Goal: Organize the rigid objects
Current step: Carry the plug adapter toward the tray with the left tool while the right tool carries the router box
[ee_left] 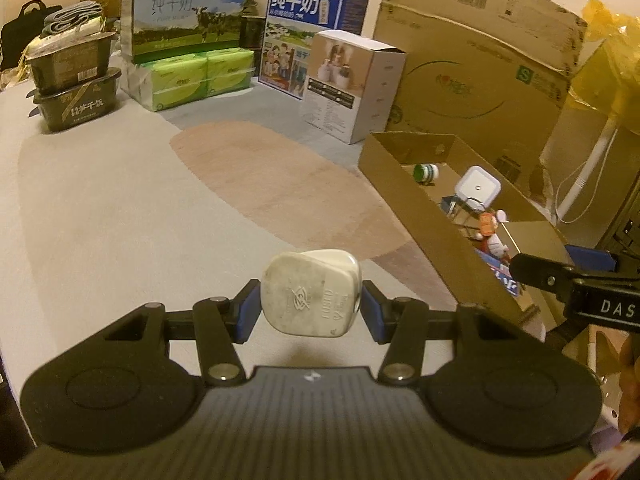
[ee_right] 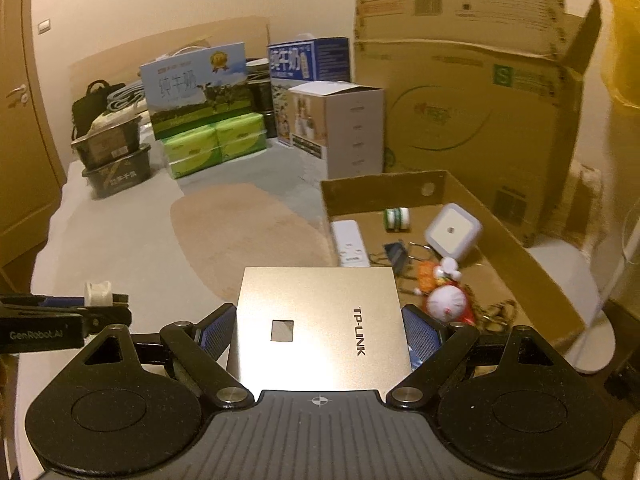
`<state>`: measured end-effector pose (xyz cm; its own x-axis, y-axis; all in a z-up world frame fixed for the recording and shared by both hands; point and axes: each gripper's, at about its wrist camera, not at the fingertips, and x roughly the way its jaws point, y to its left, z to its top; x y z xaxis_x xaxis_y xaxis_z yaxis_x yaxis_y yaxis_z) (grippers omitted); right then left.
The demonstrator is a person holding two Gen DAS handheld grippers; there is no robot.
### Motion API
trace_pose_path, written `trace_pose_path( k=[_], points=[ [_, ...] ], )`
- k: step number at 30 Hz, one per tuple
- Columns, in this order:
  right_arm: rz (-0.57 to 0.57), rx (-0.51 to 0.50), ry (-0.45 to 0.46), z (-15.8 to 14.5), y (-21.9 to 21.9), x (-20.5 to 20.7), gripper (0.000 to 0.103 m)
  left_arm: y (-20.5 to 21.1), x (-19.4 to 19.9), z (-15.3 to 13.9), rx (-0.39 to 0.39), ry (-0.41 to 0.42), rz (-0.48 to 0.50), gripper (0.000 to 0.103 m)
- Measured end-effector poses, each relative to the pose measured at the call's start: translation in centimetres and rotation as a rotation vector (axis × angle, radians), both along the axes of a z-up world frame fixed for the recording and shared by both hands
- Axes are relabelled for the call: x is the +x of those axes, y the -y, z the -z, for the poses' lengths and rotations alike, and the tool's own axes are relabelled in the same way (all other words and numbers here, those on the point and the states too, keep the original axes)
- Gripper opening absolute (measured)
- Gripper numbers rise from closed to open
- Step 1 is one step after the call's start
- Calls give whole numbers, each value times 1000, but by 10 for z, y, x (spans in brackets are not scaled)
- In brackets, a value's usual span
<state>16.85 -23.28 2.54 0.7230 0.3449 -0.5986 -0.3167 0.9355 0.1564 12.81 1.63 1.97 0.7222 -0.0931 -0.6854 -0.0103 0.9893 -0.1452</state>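
In the left wrist view, the left claw (ee_left: 310, 306) is clamped on a scuffed white plug adapter (ee_left: 310, 294), its blue pads pressing the adapter's two sides and holding it clear above the pale tabletop (ee_left: 120, 220). To the right lies a shallow open cardboard tray (ee_left: 404, 196) holding a small green-capped bottle (ee_left: 426, 172), a square white night light (ee_left: 478, 189) and a small red-and-white toy (ee_left: 494, 232). Part of the right claw (ee_left: 532, 270) reaches in from the right edge over the tray's near end. Along the back stand milk cartons (ee_left: 184, 12), green tissue packs (ee_left: 192, 76), stacked dark food tubs (ee_left: 72, 76) and a tall cardboard box (ee_left: 476, 60).

In the right wrist view, the right claw (ee_right: 320, 328) stands wide, gripping a flat silver TP-LINK box (ee_right: 320, 324) by its two edges, in front of the cardboard tray (ee_right: 516, 248) and over its near left corner. Inside the tray lie a white power strip (ee_right: 350, 242), the green-capped bottle (ee_right: 397, 219), the night light (ee_right: 452, 232) and the toy (ee_right: 446, 300). At the left edge the left claw (ee_right: 100, 300) shows side-on with the white adapter (ee_right: 97, 293) between its fingers, above the tabletop (ee_right: 120, 248).
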Motion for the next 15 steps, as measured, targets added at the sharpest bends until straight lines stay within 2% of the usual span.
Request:
trace_pose_path(
  k=[15],
  points=[
    [92, 2, 7, -5, 57, -28, 87, 50, -8, -11, 4, 15, 81, 49]
  ],
)
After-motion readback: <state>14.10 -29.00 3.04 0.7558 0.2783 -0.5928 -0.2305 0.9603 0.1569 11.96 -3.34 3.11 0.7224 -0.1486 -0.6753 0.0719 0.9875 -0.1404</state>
